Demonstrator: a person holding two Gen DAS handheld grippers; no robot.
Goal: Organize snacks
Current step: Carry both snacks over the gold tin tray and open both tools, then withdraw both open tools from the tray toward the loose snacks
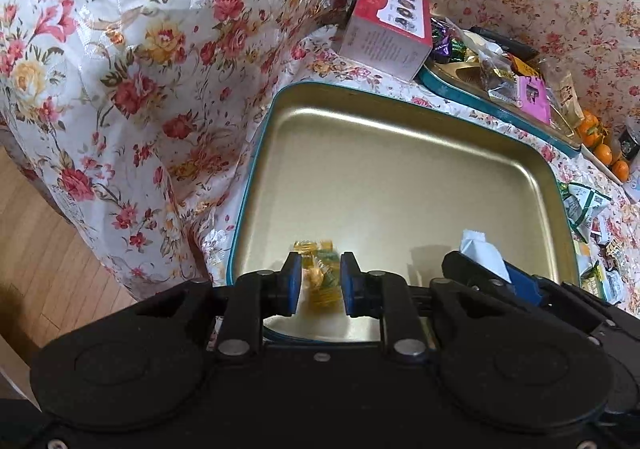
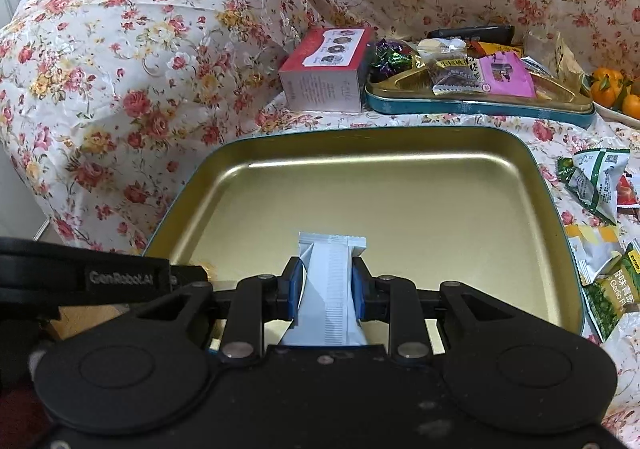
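Left gripper standing apart around yellow candies; right gripper clamping white packet over gold tin. Risk: candies sticking to pads.

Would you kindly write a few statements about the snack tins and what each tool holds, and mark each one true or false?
1. The right tool grips a white packet. True.
2. The near gold tin is packed full of snacks. False: it is almost bare, with one yellow-green candy packet over its near end.
3. The left tool is clamped tight on the candy packet. False: the pads stand apart from it.
4. A red-topped box stands beside the far tin. True.
5. The oranges lie inside the near tin. False: they sit beyond the far tin.
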